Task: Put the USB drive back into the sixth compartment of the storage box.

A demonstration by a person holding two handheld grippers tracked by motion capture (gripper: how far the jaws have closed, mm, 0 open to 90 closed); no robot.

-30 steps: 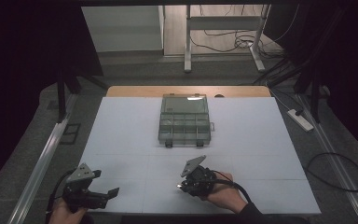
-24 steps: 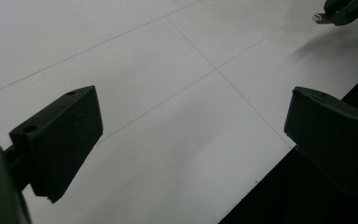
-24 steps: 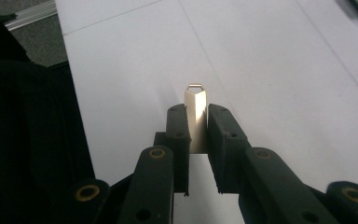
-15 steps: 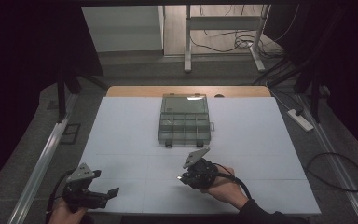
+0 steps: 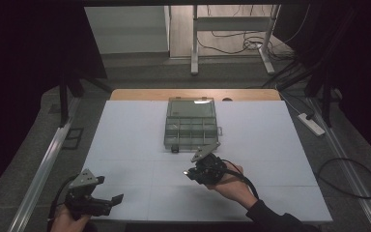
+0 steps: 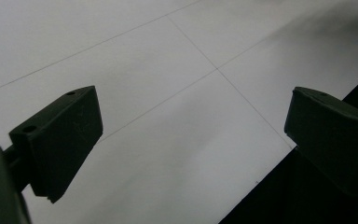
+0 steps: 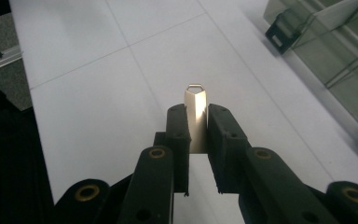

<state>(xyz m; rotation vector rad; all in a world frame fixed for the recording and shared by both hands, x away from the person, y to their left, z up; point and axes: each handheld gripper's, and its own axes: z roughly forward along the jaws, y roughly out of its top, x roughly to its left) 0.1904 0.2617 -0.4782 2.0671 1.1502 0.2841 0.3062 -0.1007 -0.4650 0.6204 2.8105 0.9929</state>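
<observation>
Left hand-held gripper (image 5: 107,201) gapes wide; right hand-held gripper (image 7: 196,122) is clamped together, raised forward.

Slim metal flash drive (image 7: 195,116) pinched between right tongs (image 7: 196,122).

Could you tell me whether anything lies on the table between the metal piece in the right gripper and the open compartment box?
Nothing visible does. The right gripper is shut on the small metal piece, and only bare white table lies between it and the compartment box, whose lid stands open at the far side.

No readable text, labels or numbers anywhere
</observation>
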